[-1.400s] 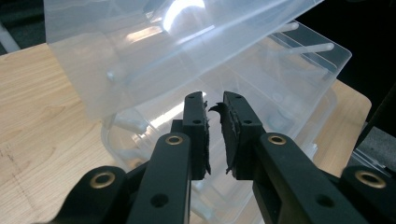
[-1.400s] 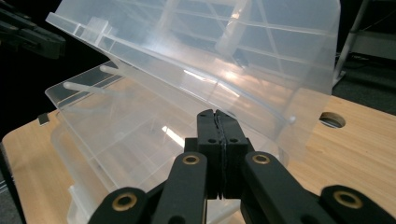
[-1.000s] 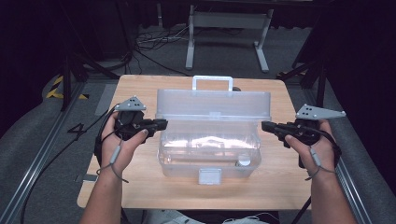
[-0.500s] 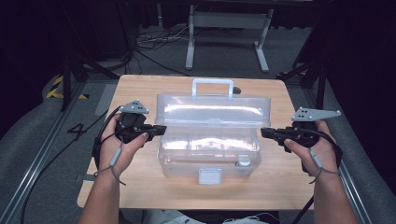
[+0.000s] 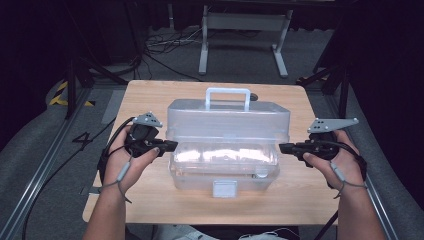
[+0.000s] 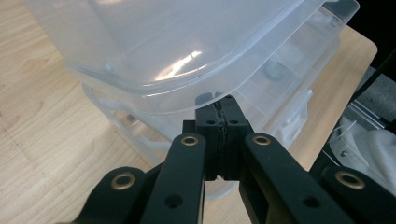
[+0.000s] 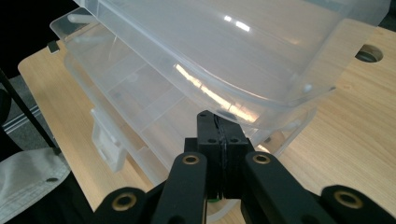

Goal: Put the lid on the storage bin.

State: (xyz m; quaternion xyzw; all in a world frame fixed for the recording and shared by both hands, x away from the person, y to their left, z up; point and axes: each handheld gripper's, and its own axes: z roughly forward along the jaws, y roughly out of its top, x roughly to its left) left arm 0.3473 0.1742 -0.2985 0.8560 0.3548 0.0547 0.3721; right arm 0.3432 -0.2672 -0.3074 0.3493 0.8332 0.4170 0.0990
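A clear plastic box [image 5: 227, 125] with a white handle [image 5: 227, 92] and a front latch [image 5: 224, 188] stands mid-table. My left gripper [image 5: 172, 146] is level at the box's left side. In the left gripper view it [image 6: 223, 105] is shut, jaws pressed together with nothing between them, tips at the lid's [image 6: 163, 42] lower rim. My right gripper [image 5: 282, 148] mirrors it at the right side. There it [image 7: 211, 120] is shut too, its tips just under the lid's [image 7: 224, 51] rim. Compartments of the lower part show through the plastic.
The wooden table [image 5: 150, 100] has bare strips left, right and in front of the box, and a round hole [image 7: 369, 53] near a far corner. A metal stand [image 5: 245, 22] and cables lie on the floor beyond. Grey floor rails run along both sides.
Both hands sit very slightly nearer the table's front edge than a second ago. The box has not moved.
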